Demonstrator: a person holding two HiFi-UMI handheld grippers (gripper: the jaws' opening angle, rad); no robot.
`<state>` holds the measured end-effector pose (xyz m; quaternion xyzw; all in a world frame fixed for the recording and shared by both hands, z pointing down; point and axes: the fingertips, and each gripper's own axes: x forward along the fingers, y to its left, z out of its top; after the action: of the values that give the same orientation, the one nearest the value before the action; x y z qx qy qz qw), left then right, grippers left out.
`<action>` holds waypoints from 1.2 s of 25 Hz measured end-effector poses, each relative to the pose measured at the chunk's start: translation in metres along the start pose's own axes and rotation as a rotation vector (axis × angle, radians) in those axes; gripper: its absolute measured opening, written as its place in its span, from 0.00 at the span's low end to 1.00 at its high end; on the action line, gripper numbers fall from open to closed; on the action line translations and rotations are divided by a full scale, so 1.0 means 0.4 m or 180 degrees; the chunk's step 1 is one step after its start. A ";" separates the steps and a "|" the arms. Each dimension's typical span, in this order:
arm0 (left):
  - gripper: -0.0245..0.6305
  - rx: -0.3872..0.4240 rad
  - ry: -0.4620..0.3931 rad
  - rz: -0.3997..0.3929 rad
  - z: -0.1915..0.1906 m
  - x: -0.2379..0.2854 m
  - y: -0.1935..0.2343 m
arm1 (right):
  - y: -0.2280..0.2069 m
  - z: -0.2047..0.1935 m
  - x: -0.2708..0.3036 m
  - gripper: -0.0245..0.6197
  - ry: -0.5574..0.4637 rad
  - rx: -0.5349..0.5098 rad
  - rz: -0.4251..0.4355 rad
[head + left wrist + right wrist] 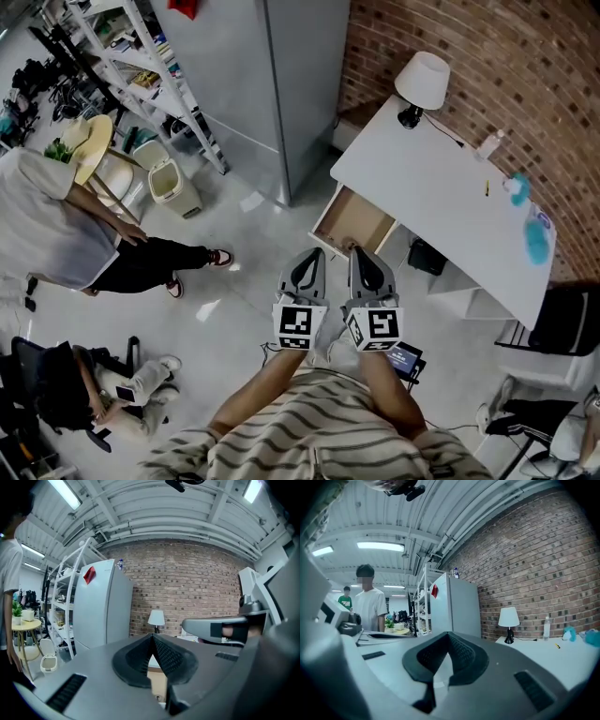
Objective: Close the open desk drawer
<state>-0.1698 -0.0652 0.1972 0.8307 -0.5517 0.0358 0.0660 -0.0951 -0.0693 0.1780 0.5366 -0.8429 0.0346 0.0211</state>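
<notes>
Head view: your left gripper [316, 252] and right gripper [357, 250] sit side by side in the lower middle of the frame. Both point toward the open drawer [354, 222] just above them and touch nothing. The drawer stands pulled out from the left end of the white desk [441, 202], and its pale wood floor shows. On the desk top you have a lamp [420, 84] at the upper end, a clear bottle [489, 143] by the brick wall and some blue things [536, 239] toward the right edge. At the left of the frame a small bin [173, 183] stands on the floor with its lid down, so you cannot tell what it holds. A seated person [56, 225] is beside it.

Left gripper view: your fingers [168, 657] are pressed together at the tips, with nothing pinched between them. Through the narrow gap under the tips a strip of the drawer's wood [157, 683] shows at the lower middle. The lamp [156, 618] stands above the tips against the brick, a grey fridge [101, 602] fills the left centre, and your right gripper [225, 627] juts in from the right edge.

Right gripper view: here too the fingers [461, 654] meet at the tips and hold nothing. The desk top [553, 653] runs along the lower right, carrying the lamp [508, 619] and the bottle [546, 627]. A person in a white shirt [370, 606] stands at the left
</notes>
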 end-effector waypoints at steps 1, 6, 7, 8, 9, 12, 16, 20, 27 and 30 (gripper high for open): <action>0.05 -0.0011 0.0005 -0.0004 -0.005 0.014 0.002 | -0.006 -0.003 0.012 0.05 0.0006 -0.0006 0.0011; 0.05 -0.0119 0.0062 0.0020 -0.044 0.067 0.001 | -0.042 -0.043 0.048 0.05 0.0097 0.0064 0.0055; 0.05 -0.0134 0.0082 0.0019 -0.054 0.082 -0.001 | -0.054 -0.052 0.058 0.05 0.0107 0.0080 0.0050; 0.05 -0.0144 0.0100 0.0019 -0.065 0.098 -0.002 | -0.067 -0.061 0.071 0.05 0.0114 0.0096 0.0041; 0.05 -0.0154 0.0113 0.0021 -0.076 0.114 -0.003 | -0.080 -0.070 0.083 0.05 0.0119 0.0109 0.0030; 0.05 -0.0159 0.0100 0.0041 -0.100 0.139 -0.022 | -0.117 -0.100 0.097 0.05 0.0167 0.0097 -0.0007; 0.05 -0.0193 0.0133 0.0041 -0.125 0.176 -0.030 | -0.163 -0.135 0.124 0.05 0.0217 0.0119 -0.0068; 0.05 -0.0256 0.0203 0.0018 -0.171 0.220 -0.014 | -0.195 -0.173 0.153 0.05 0.0229 0.0151 -0.0144; 0.05 -0.0275 0.0364 -0.0021 -0.262 0.271 0.001 | -0.230 -0.252 0.189 0.05 0.0255 0.0237 -0.0228; 0.05 -0.0301 0.0406 -0.0132 -0.310 0.297 -0.014 | -0.235 -0.295 0.202 0.05 0.0295 0.0296 -0.0294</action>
<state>-0.1167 -0.1527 0.3351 0.8339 -0.5302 0.0612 0.1409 -0.0444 -0.1723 0.3049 0.5731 -0.8128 0.0976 0.0367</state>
